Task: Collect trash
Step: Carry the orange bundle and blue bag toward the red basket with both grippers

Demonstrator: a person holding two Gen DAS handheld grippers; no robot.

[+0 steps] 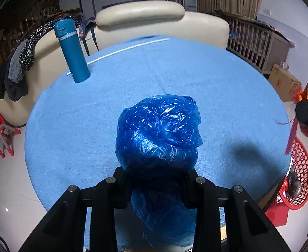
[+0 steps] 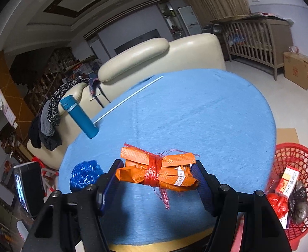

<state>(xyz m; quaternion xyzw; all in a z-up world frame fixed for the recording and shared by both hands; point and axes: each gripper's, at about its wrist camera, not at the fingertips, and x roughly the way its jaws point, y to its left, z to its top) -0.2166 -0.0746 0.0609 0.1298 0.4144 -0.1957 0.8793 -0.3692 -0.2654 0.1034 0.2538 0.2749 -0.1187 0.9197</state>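
A: How will the blue plastic wad handle?

B: Light and crushable, probably slippery; the left gripper pinches its waist over the table.

A: The right gripper?

B: Clamps the orange bundle; red basket at three o'clock.

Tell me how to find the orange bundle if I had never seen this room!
Look at the round table with the blue cloth in front of the cream sofa. Near its front edge the right gripper grips the orange bundle between its jaws. It is the only orange thing there, tied around the middle with red string, unlike the crumpled blue plastic bag beside it.
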